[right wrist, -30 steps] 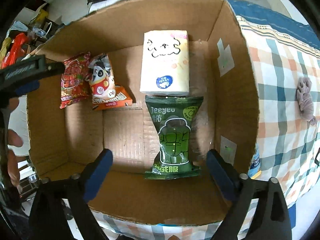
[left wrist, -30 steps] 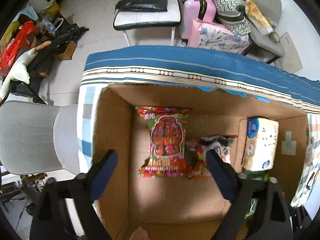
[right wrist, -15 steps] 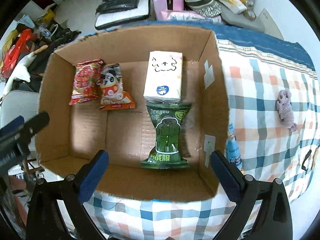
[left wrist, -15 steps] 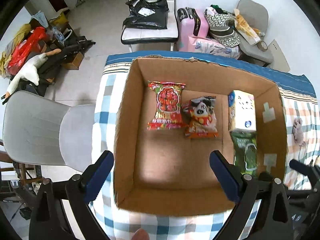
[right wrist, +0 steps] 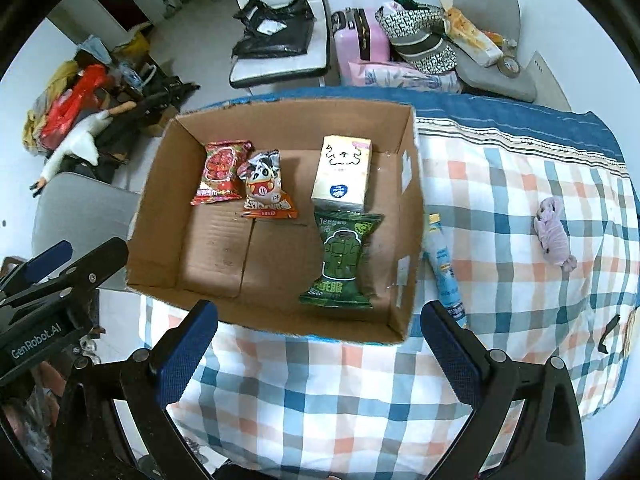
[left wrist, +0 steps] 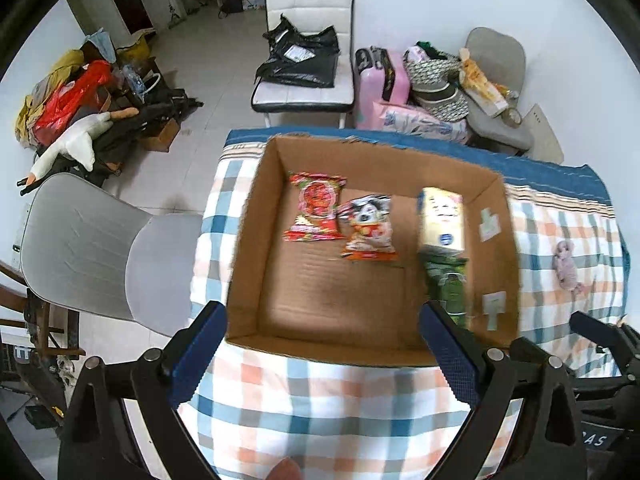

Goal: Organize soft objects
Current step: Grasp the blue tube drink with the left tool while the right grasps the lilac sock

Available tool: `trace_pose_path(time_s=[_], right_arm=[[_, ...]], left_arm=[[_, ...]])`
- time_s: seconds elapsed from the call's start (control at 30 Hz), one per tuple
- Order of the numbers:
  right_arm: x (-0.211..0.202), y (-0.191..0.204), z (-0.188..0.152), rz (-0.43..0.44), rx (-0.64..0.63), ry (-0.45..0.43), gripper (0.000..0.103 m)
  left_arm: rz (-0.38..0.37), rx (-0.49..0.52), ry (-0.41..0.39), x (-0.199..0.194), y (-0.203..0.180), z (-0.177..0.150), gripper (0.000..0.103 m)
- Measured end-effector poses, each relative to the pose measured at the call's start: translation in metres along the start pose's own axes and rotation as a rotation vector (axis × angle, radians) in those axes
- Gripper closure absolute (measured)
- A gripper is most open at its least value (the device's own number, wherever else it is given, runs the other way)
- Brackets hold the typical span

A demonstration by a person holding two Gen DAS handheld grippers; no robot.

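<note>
Soft objects lie partly sorted, and we inspect from the near edge outward. Nearest us, the left gripper (left wrist: 322,350) and right gripper (right wrist: 320,344) both hover above the checked cloth (right wrist: 320,400), fingers spread wide and grasping nothing, pitched down toward the cardboard box (right wrist: 280,320). Inside it, the green packet (right wrist: 340,258) lies flat by the right wall, the tissue pack (right wrist: 342,174) directly behind it, and the panda packet (right wrist: 266,186) overlaps the red packet (right wrist: 222,172) at the far left, which we judge deliberate grouping. Outside the box, the blue tube (right wrist: 442,264) rests just beside its right wall, and the pink plush (right wrist: 554,232) lies well apart, both apparently still to be packed.
</note>
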State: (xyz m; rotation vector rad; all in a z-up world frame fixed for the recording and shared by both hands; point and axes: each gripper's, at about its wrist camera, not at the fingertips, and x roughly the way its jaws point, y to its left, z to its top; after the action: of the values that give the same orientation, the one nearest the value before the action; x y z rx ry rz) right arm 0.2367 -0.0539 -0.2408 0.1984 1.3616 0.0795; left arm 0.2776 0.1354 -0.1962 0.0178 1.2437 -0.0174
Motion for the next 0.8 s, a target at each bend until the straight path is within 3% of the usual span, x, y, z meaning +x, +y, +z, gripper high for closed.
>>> trace_pose_path(time_s=[0.2, 0.33, 0.53, 0.67, 0.8], right_arm=[[-0.034, -0.062, -0.016, 0.031, 0.074, -0.038, 0.0], [-0.056, -0.133, -0.03, -0.005, 0.161, -0.058, 0.0], [-0.061, -0.25, -0.049, -0.103, 0.311, -0.047, 0.0], [-0.045, -0.311, -0.053, -0.107, 0.361, -0.019, 0.0], [-0.015, -0.358, -0.05, -0.085, 0.37, 0.025, 0.0]], left_arm=[[-0.062, 0.042, -0.027, -0.028, -0.067, 0.0, 0.005], [-0.131, 0.084, 0.027, -0.02, -0.134, -0.005, 0.005], [-0.212, 0.122, 0.212, 0.036, -0.236, -0.023, 0.005], [-0.187, 0.092, 0.308, 0.085, -0.282, -0.042, 0.005], [-0.134, 0.034, 0.384, 0.132, -0.305, -0.048, 0.005]])
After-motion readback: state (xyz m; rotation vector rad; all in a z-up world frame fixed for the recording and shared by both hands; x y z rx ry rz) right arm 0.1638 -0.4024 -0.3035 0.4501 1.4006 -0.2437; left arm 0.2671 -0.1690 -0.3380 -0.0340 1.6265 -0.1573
